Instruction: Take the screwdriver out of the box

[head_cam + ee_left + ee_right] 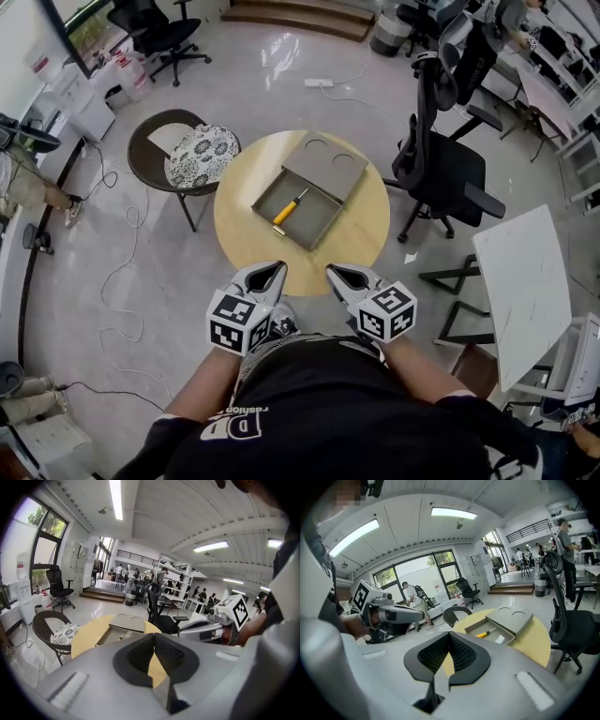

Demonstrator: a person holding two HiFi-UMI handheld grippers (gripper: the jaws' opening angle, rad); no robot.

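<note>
On a round yellow table [361,234] sits an open grey box [321,241], its lid [326,167] lying against the far right side. Inside lies a screwdriver [290,208] with a yellow handle and dark shaft. My left gripper [276,269] and right gripper [334,273] hover side by side at the table's near edge, short of the box, both shut and empty. The right gripper view shows the screwdriver [486,633] in the box [506,637] beyond the shut right gripper [450,634]. The left gripper [153,634] points at the box [110,637].
A dark wicker chair with a patterned cushion [199,155] stands left of the table. A black office chair [441,173] stands to its right, with a white table [525,281] further right. Cables trail over the floor [131,262] at the left.
</note>
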